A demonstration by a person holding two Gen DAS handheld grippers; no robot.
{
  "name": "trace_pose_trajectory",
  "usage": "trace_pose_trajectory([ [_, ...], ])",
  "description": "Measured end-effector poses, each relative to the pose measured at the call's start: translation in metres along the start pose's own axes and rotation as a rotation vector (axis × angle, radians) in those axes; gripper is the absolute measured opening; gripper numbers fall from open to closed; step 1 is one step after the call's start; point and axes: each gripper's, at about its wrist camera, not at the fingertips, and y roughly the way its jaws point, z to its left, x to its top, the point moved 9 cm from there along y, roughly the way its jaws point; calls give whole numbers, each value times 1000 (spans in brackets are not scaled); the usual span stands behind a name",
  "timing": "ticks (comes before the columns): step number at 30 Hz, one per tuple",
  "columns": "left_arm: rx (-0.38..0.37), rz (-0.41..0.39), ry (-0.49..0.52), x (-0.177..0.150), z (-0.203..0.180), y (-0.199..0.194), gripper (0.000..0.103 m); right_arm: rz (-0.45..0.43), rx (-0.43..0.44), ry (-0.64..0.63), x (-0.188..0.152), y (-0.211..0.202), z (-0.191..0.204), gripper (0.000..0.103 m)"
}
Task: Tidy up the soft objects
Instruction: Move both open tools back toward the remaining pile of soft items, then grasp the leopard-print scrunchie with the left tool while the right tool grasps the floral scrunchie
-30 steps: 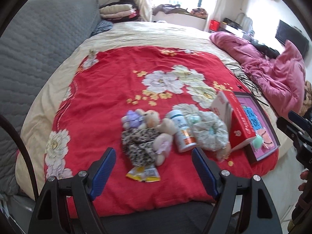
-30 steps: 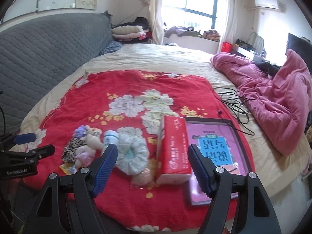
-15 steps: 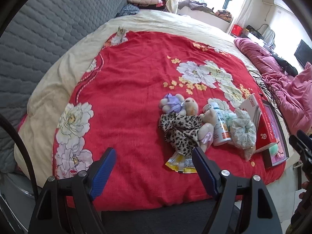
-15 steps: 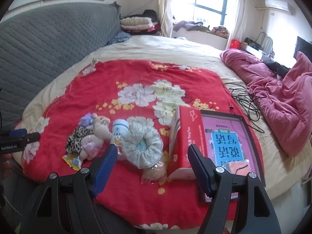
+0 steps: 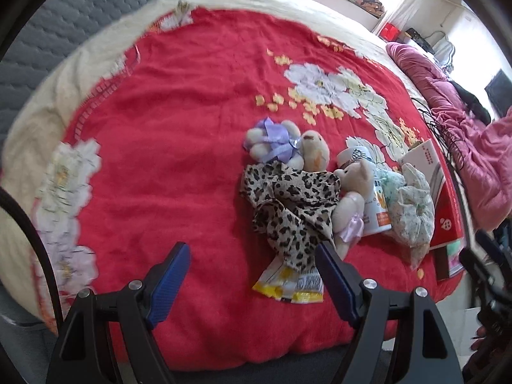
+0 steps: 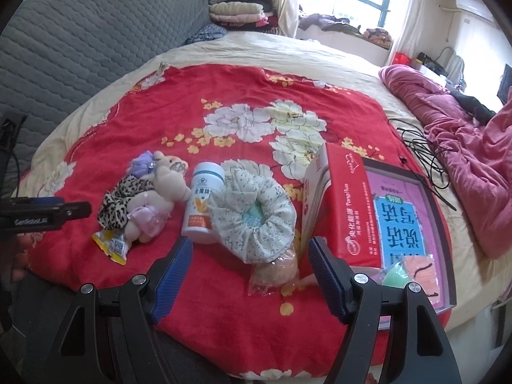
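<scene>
The bed (image 6: 105, 102) wears a red blanket (image 6: 224, 89), and near its front edge lies a row: a pink book (image 6: 403, 220), a red box (image 6: 342, 204) on it, a floral scrunchie (image 6: 252, 220), a white bottle (image 6: 201, 204), then plush bears (image 5: 307, 156) tangled in leopard cloth (image 5: 288, 204). A yellow packet (image 5: 288, 284) sits just before the cloth. Both grippers hang above the front edge with jaws apart and empty, the left gripper (image 5: 252, 283) by the packet, the right gripper (image 6: 251, 276) over the scrunchie.

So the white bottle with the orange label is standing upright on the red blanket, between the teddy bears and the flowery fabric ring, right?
Not quite. The white bottle is lying on its side, not standing upright, as the right wrist view shows. The rest holds: it rests on the red blanket, between the teddy bears and the flowery fabric ring.
</scene>
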Motion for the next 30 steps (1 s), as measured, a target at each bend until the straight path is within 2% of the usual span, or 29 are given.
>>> trace_pose_trajectory([
  [12, -43, 38, -59, 19, 3, 36, 76, 64, -2, -28, -1, 54, 3, 76],
  [14, -47, 44, -63, 21, 4, 40, 71, 61, -10, -36, 3, 62, 5, 75],
  [17, -68, 60, -67, 21, 1, 45, 58, 61, -22, -33, 9, 76, 7, 75],
  [20, -83, 68, -64, 22, -2, 50, 41, 76, -40, -39, 13, 91, 8, 75],
  [22, -89, 68, -64, 23, -2, 52, 27, 83, -61, -46, 15, 99, 8, 75],
  [24, -83, 62, -61, 25, -2, 52, 20, 84, -69, -40, 16, 106, 7, 76],
  [25, -78, 59, -53, 25, -3, 52, 19, 86, -69, -34, 16, 109, 6, 76],
  [26, -77, 57, -48, 24, -3, 51, 19, 86, -66, -20, 17, 111, 4, 73],
  [28, -73, 49, -38, 23, -3, 49, 19, 76, -45, 6, 18, 111, 2, 57],
  [30, -71, 40, -32, 23, -4, 45, 19, 61, -34, 18, 20, 109, -2, 34],
])
